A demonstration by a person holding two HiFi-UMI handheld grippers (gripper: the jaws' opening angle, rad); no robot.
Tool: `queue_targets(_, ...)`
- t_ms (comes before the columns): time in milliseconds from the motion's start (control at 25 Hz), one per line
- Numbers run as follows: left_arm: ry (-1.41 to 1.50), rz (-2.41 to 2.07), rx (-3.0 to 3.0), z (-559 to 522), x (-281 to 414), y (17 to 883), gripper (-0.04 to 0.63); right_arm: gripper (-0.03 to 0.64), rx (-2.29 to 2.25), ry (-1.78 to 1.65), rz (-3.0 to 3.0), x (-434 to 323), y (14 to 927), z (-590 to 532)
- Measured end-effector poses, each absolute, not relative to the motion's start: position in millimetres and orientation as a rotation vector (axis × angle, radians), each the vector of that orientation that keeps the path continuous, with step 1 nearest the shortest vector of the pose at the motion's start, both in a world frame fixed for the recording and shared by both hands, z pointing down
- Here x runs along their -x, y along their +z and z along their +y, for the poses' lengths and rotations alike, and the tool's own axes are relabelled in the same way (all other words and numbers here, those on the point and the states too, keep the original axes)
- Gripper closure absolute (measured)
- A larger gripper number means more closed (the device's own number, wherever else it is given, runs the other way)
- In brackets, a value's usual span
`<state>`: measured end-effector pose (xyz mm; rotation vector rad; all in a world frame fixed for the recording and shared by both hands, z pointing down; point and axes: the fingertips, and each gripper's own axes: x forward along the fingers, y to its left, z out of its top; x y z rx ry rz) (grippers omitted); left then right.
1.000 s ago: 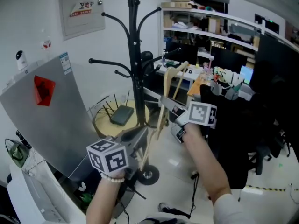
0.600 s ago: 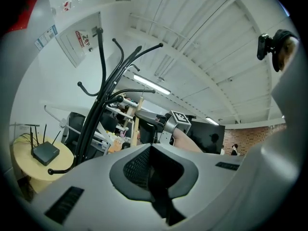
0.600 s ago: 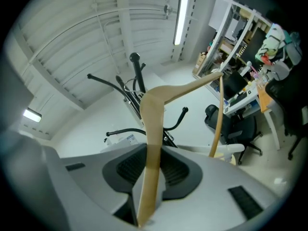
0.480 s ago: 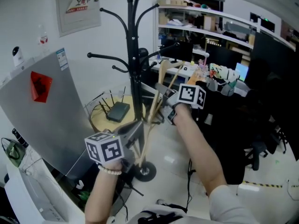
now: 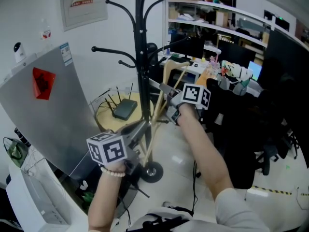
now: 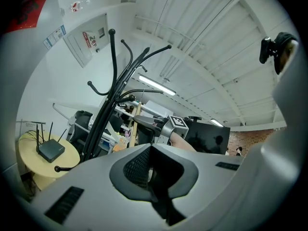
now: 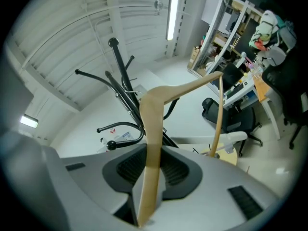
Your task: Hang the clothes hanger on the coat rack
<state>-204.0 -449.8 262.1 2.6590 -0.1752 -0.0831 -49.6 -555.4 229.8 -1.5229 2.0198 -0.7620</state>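
**Head view.** The wooden hanger is held in the air, steeply tilted, just in front of the coat rack pole and resting on no prong. The right gripper holds it mid-length, and the left gripper meets its lower end. The rack's base stands on the floor beside a round table.

**Left gripper view.** The jaws are drawn almost together on a thin pale sliver, judged to be the hanger's lower end.

**Right gripper view.** The jaws are narrowly set, clamping one flat wooden arm of the hanger. The rack's curved prongs lie beyond.

**Step in hand:** carrying the hanger to a prong. The hook cannot be made out. To do it well, lift the hanger above a prong tip, turn it hook-side up, lower it on, and only then let go.
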Motion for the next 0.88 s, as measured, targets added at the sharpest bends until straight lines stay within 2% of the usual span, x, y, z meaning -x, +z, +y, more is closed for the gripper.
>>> queue_targets(880,-0.057,-0.178,-2.633,-439.9,206.7,273.4,0.606,0.512,1.568,-0.911,2.084,73.0,278.7,-589.7)
